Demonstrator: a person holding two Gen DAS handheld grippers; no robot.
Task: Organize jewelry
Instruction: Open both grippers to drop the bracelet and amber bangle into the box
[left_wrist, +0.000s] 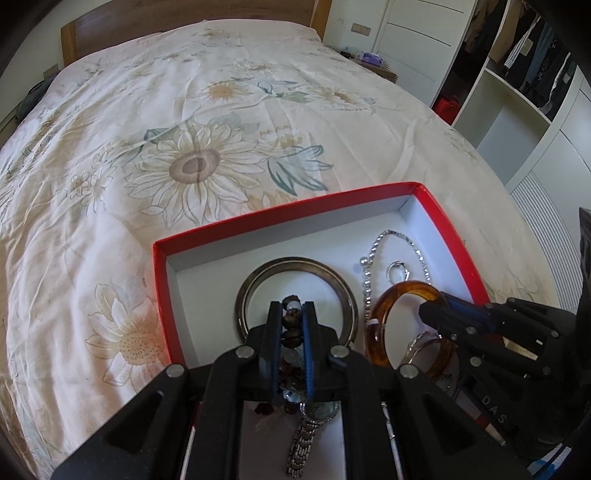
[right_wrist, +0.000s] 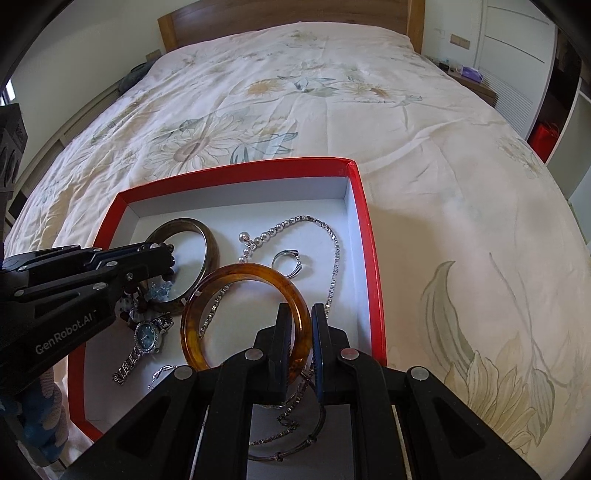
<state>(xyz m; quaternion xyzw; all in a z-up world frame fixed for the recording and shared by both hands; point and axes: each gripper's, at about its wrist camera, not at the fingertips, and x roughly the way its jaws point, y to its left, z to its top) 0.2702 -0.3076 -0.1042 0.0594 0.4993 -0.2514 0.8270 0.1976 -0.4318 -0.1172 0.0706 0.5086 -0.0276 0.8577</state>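
Note:
A red box (left_wrist: 280, 214) with a white floor sits on a flowered bedspread and holds jewelry. My left gripper (left_wrist: 291, 308) is shut on a beaded bracelet (left_wrist: 291, 319) of dark and pale beads, over a dark bangle (left_wrist: 295, 263). My right gripper (right_wrist: 301, 314) is shut on the rim of an amber bangle (right_wrist: 251, 270), which stands tilted on the box floor. Both grippers show in each other's view: the right gripper (left_wrist: 432, 308) and the left gripper (right_wrist: 168, 258). Loose in the box lie a silver chain necklace (right_wrist: 334, 243), a ring (right_wrist: 288, 262) and a wristwatch (right_wrist: 147, 336).
The box's red walls (right_wrist: 373, 266) rise around the jewelry. A thin dark bangle (right_wrist: 280, 458) and more chain lie under my right gripper. The bedspread (left_wrist: 192, 162) stretches far beyond the box. A wardrobe and shelves (left_wrist: 517, 92) stand to the right of the bed.

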